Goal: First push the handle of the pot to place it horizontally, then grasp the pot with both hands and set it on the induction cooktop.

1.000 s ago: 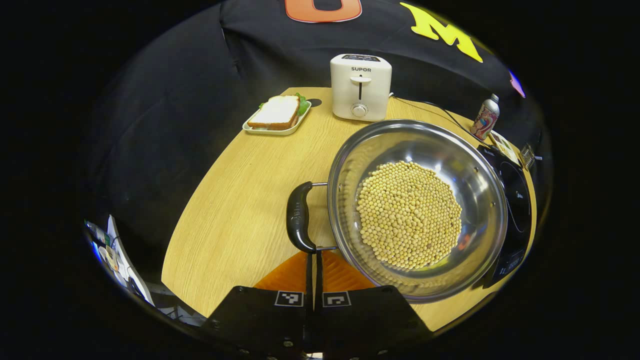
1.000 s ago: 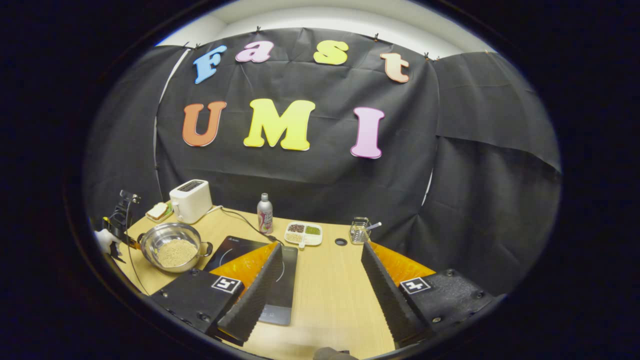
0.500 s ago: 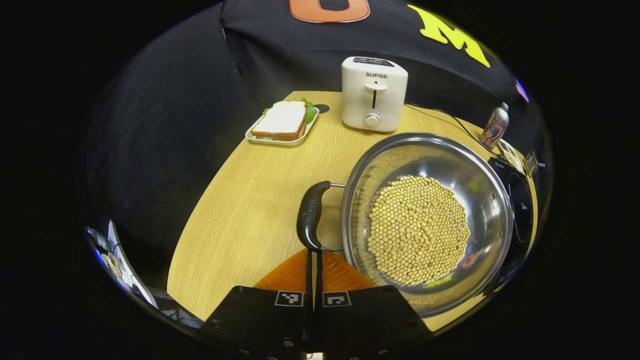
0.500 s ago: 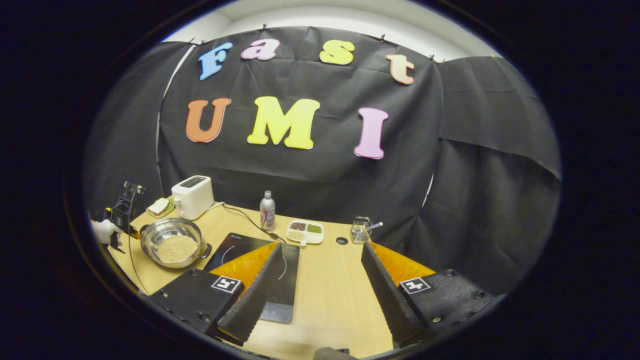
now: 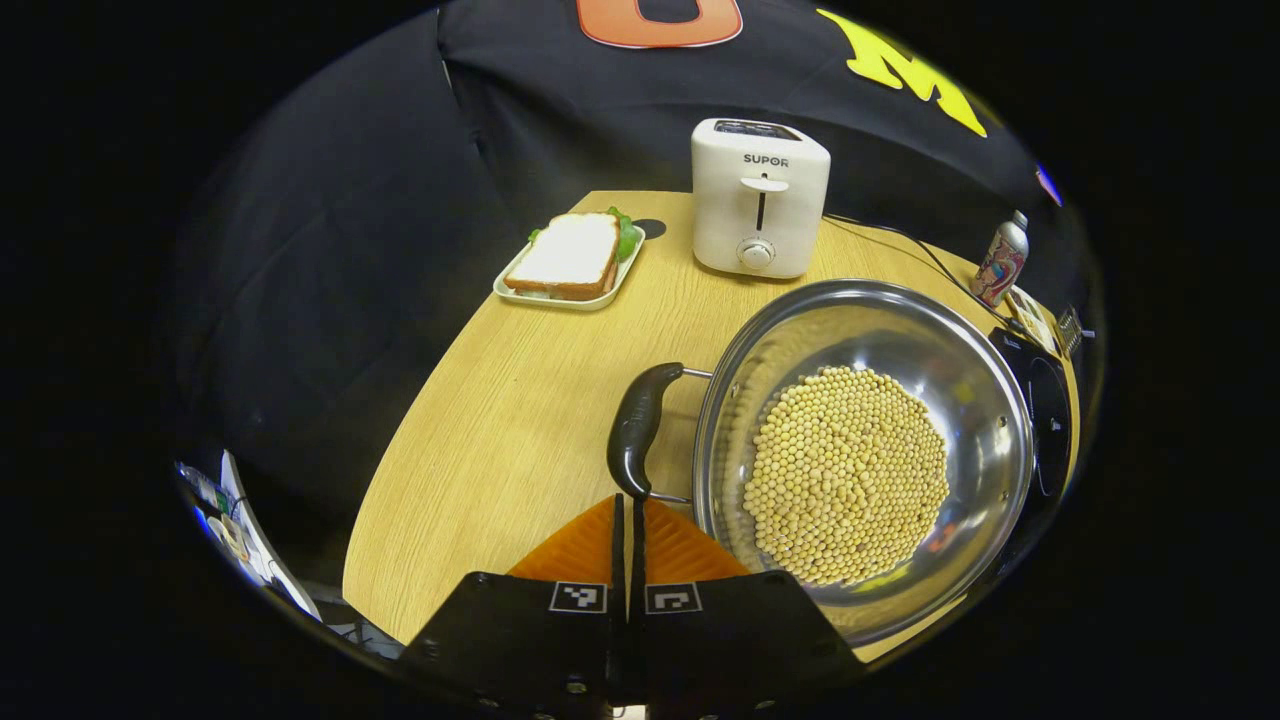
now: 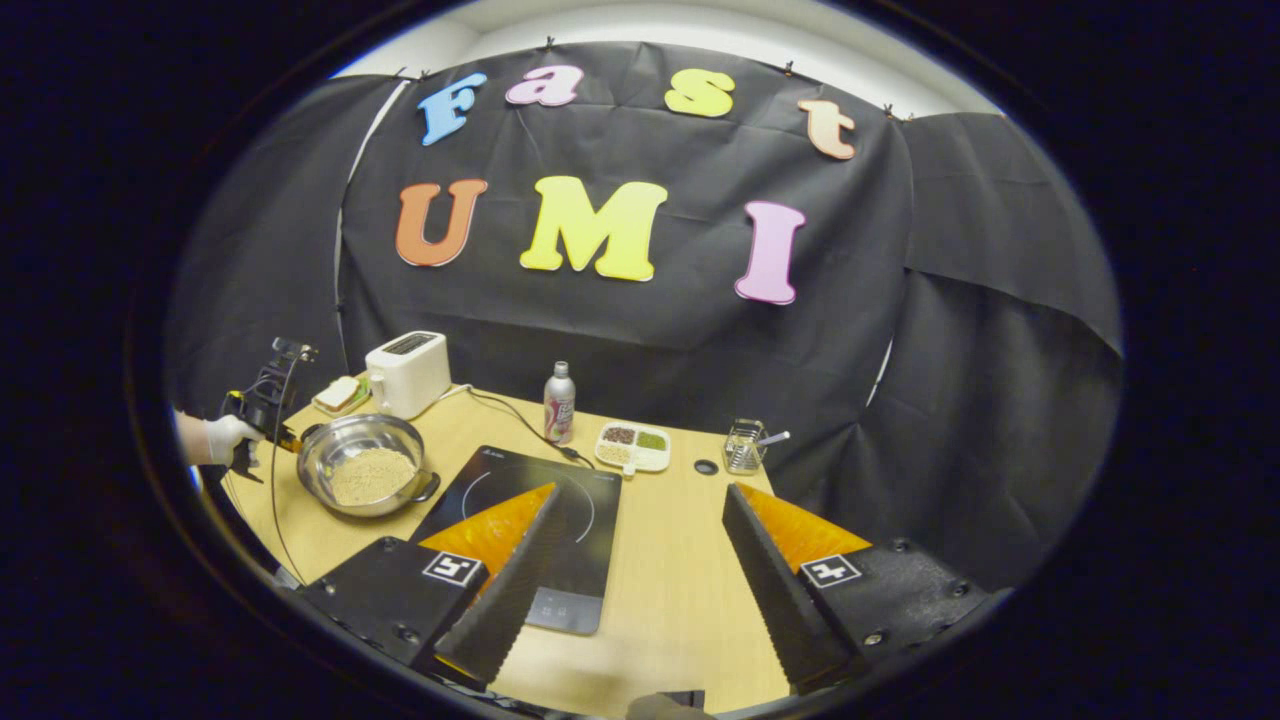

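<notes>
Left gripper view: left hand-held gripper [image 5: 628,505] clenched, tips just at near end of black pot handle [image 5: 637,430]; round steel pot of soybeans [image 5: 865,455] on wooden worktop [image 5: 500,420].

Right gripper view: right hand-held gripper [image 6: 640,535] released above black induction cooktop [image 6: 535,505]; pot beside cooktop.

Pot [image 6: 365,478] on table [image 6: 660,600], left of induction cooktop [image 6: 530,520]. Beans [image 5: 848,472] in pot. Toaster [image 5: 760,198] far behind pot, sandwich tray [image 5: 567,262] left of toaster. Bottle [image 6: 558,403] beyond cooktop.
</notes>
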Tool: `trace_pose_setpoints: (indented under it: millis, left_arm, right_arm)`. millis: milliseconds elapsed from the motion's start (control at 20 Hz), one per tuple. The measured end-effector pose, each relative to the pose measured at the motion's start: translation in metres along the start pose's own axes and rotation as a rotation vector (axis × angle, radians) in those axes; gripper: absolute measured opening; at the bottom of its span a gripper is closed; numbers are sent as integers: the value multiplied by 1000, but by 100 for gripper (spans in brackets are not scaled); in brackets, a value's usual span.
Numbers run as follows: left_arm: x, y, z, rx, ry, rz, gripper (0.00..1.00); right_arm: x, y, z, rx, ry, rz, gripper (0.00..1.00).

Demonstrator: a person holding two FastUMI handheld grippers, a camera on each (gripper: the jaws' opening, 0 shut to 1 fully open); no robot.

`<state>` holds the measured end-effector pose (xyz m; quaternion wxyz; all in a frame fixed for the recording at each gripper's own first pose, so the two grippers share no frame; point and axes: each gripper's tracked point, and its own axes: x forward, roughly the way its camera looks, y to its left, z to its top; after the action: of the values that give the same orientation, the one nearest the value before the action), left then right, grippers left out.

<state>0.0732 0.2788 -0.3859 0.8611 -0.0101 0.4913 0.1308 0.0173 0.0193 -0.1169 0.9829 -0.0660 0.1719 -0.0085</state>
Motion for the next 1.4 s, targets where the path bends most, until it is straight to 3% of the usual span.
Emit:
trace_pose_setpoints:
  millis: [50, 200, 250, 350, 450, 500, 600, 900, 1300, 1400]
  left_arm:
    - [-6, 1, 0, -5, -19, 1, 0]
    - [-33, -5, -8, -30, -66, -59, 0]
    - [-43, -6, -14, -55, -77, -74, 15]
    - [-65, 1, -27, -75, -96, -69, 69]
    - [-93, 16, -34, -62, -133, -28, 46]
    - [-109, 20, -35, -53, -157, -27, 70]
    - [-134, 25, -33, -22, -200, -19, 100]
    - [-130, 24, -5, 55, -278, -46, 97]
    - [-49, -3, 42, 154, -283, -163, 97]
    - [-29, -10, 46, 155, -247, -187, 97]
  right_arm:
    - [-1, 1, 1, -4, -11, 10, 100]
    - [-10, 0, -3, 0, -36, 42, 100]
    - [-15, -1, -4, 9, -46, 54, 100]
    - [-24, -1, -9, 3, -63, 75, 100]
    - [-31, 5, -13, -4, -69, 114, 100]
    - [-33, 12, -16, 1, -71, 143, 100]
    - [-30, 28, -21, 9, -63, 188, 100]
    - [21, 124, -34, 30, 35, 301, 100]
    - [149, 278, -73, 146, 287, 382, 99]
    - [175, 300, -92, 147, 362, 382, 92]
